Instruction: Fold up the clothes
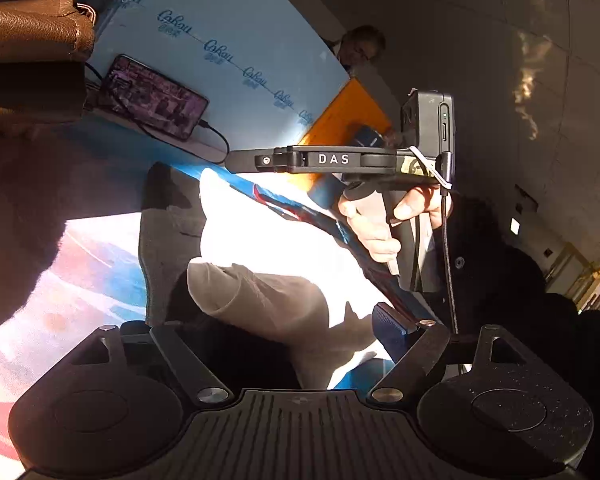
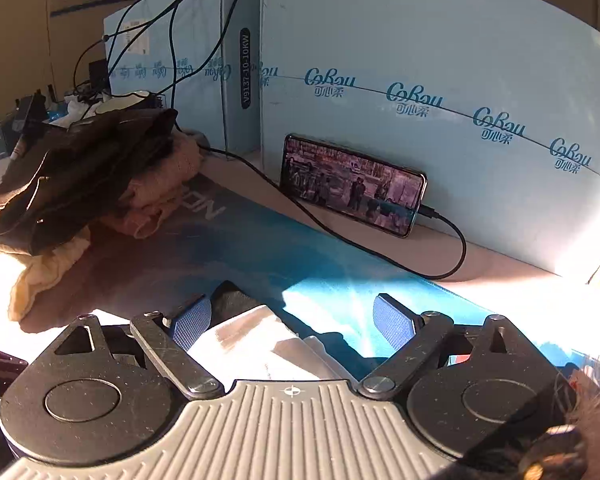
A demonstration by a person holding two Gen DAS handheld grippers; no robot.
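A grey and white garment [image 1: 260, 300] lies on the blue mat [image 1: 100, 272] in strong sunlight; it also shows in the right wrist view [image 2: 260, 340]. My left gripper [image 1: 268, 328] hangs just above it, jaws spread wide; only the right blue pad [image 1: 388, 328] shows, the left one is hidden. My right gripper [image 2: 292, 320] is open, its blue pads [image 2: 192, 320] on either side of the cloth's pale edge. The right gripper also shows in the left wrist view [image 1: 240, 159], held by a hand [image 1: 380, 216].
A phone [image 2: 352, 186] playing video leans on a pale blue carton [image 2: 440, 80], its cable [image 2: 456, 256] trailing over the mat [image 2: 228, 248]. A pile of brown and tan clothes [image 2: 84, 176] sits at left. An orange box [image 1: 352, 112] stands at the table's far end.
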